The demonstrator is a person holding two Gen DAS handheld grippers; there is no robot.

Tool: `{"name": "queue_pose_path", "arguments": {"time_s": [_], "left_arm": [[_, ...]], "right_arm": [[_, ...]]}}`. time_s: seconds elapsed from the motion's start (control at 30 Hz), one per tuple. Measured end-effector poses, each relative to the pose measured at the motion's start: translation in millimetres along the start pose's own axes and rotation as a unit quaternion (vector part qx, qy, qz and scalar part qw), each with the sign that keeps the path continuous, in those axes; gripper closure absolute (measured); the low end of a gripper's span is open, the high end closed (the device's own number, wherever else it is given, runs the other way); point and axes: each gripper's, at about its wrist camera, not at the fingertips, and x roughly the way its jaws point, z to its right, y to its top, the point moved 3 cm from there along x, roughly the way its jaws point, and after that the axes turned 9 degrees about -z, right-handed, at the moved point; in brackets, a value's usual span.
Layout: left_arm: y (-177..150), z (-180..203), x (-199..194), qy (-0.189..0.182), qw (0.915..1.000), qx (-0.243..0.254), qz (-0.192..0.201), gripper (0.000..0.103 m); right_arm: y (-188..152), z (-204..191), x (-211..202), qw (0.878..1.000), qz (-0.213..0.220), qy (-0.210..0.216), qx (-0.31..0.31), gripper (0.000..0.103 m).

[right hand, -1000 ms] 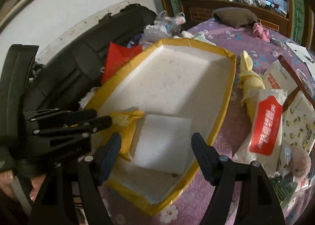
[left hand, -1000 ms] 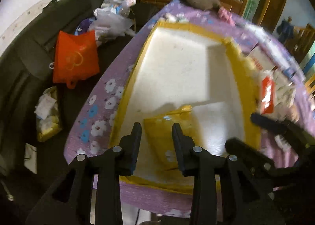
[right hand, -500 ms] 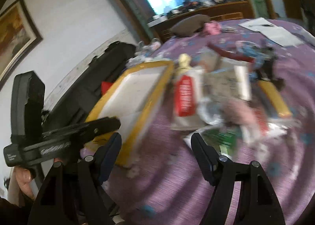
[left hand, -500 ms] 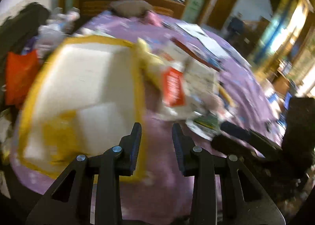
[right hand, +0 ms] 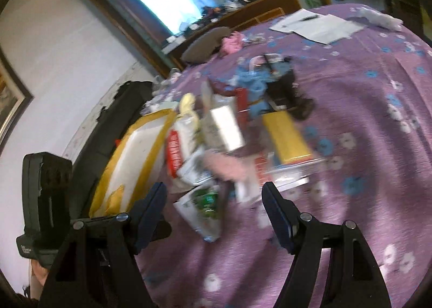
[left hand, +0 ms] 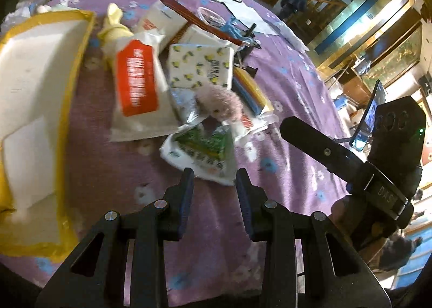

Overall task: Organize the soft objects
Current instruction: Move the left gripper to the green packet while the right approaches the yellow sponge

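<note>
A pile of soft packs lies on the purple flowered cloth. A green-printed tissue pack (left hand: pixel 205 151) lies nearest, just beyond my left gripper (left hand: pixel 214 181), which is open and empty. Behind it are a pink plush toy (left hand: pixel 221 103), a red-labelled wipes pack (left hand: pixel 137 81), a lemon-print tissue pack (left hand: pixel 201 65) and a yellow cloth (left hand: pixel 113 27). The yellow-rimmed white box (left hand: pixel 67 92) lies at left, holding a white pad (left hand: pixel 27 157). My right gripper (right hand: pixel 214 200) is wide open and empty, over the green pack (right hand: pixel 205 205) and plush (right hand: pixel 226 167).
A yellow flat pack (right hand: pixel 286 138), blue items (right hand: pixel 251 81) and black clips (right hand: pixel 291 95) lie behind the pile. White papers with a pen (right hand: pixel 318 24), a pink cloth (right hand: pixel 232 39) and a grey cushion (right hand: pixel 205 43) lie at the far side. A black bag (right hand: pixel 113 113) sits left.
Both grippers have swung right, away from the yellow-rimmed box and toward the pile of packs. Both stay open and empty.
</note>
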Motion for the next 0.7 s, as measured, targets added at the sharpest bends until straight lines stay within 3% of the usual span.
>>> {"name": "queue_pose_path", "arguments": {"time_s": [0.13,0.4,0.5,0.67,0.7], "left_arm": [[12.7,3.8,10.4,0.02,0.9998,0.001,0.004,0.071],[22.8,-2.4,27.5,0.015,0.9991,-0.038,-0.008,0.071],[23.4,-4.8,41.8,0.012,0.9978,-0.059,-0.028,0.071],[24.3,-6.5,40.6,0.022,0.9972,-0.071,-0.008,0.07],[23.5,-6.2,39.7,0.026,0.9973,-0.069,-0.006,0.07]], "right_arm": [[9.5,13.7,0.8,1.0,-0.003,-0.01,0.008,0.03],[49.0,42.6,10.6,0.997,-0.009,-0.063,0.031,0.03],[58.7,53.6,29.1,0.996,-0.03,-0.076,0.034,0.03],[53.0,59.6,45.4,0.993,-0.038,-0.106,0.022,0.04],[50.0,61.2,49.5,0.994,-0.044,-0.102,0.023,0.046]]}}
